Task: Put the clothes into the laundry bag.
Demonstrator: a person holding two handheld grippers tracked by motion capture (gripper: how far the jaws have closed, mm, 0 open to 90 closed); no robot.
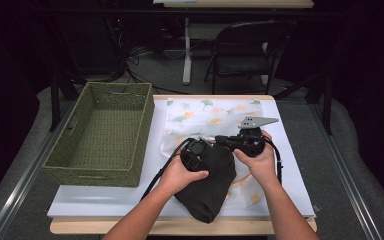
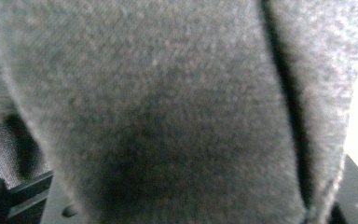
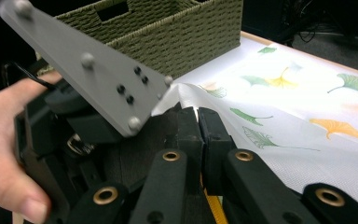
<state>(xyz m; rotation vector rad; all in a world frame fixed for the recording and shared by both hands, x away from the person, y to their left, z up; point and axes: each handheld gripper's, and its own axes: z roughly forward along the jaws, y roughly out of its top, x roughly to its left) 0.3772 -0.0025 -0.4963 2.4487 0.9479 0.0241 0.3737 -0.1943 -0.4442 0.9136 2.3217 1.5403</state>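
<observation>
Dark fabric garment (image 1: 210, 187) lay at lower centre on ginkgo-print cloth (image 1: 205, 112). Left gripper (image 1: 196, 154) pressed into garment, jaw state untellable. Right gripper (image 3: 199, 140) jaws together, pinching cloth edge. Woven basket (image 1: 60, 150) at left appeared empty; stowing likely not yet done.

A green woven basket (image 1: 102, 131) sits on the left side of the table (image 1: 180, 226), hanging over its left edge, with slot handles cut into its end walls; in the right gripper view its wall (image 3: 182, 32) rises just behind the leaf-printed cloth. A white sheet (image 1: 130, 197) covers most of the tabletop, leaving a wooden strip bare along the near edge. Beyond the table, on the grey floor, stand a dark folding chair (image 1: 242, 52) and the white leg of another desk (image 1: 186, 50), with black cables (image 1: 140, 52) strewn near them.
</observation>
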